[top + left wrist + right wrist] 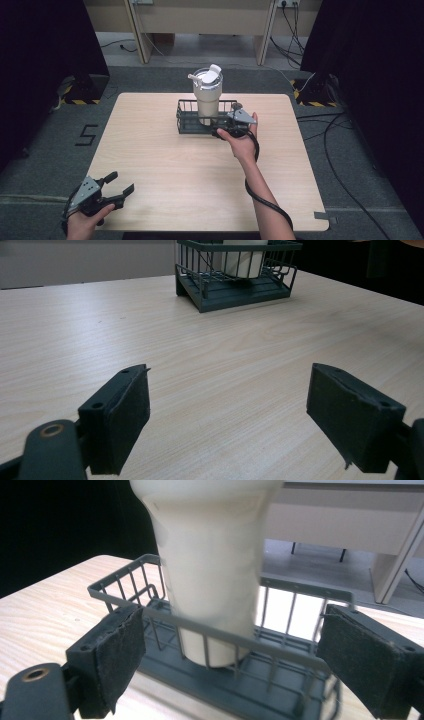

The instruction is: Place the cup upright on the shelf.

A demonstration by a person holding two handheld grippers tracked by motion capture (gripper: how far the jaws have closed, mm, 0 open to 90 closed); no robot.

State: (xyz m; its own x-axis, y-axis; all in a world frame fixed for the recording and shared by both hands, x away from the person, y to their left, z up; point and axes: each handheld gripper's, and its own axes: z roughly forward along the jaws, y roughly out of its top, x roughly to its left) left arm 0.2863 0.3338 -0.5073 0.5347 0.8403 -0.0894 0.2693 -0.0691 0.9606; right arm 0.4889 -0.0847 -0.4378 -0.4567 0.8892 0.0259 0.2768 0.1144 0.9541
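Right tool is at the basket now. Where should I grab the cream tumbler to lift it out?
Grip the tumbler on its straight body just above the basket rim, coming level from the near side where the right tool is. It stands upright; the wires block its narrow base, and the lid's flipped-up spout makes a top grip awkward.

Recording lab: black curtains (45, 45), hazard-taped stands (80, 95), floor cables (345, 145), bare test table (165, 165).

The light wooden table (165, 150) bears a dark wire basket (186, 122).
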